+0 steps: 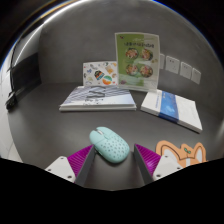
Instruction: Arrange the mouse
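Note:
A pale teal mouse (109, 144) with a dotted top lies on the grey table (60, 125). It sits between my fingertips, its far end reaching just past them. My gripper (112, 160) is open. The left magenta pad (80, 157) is close to the mouse's side. The right pad (146, 155) stands a small gap away from it. The mouse rests on the table by itself.
A grey book (97, 98) lies beyond the mouse to the left, and a blue-and-white book (172, 108) to the right. A green leaflet (137, 60) and a small card (100, 73) stand against the wall. An orange cat-outline object (183, 153) sits beside the right finger.

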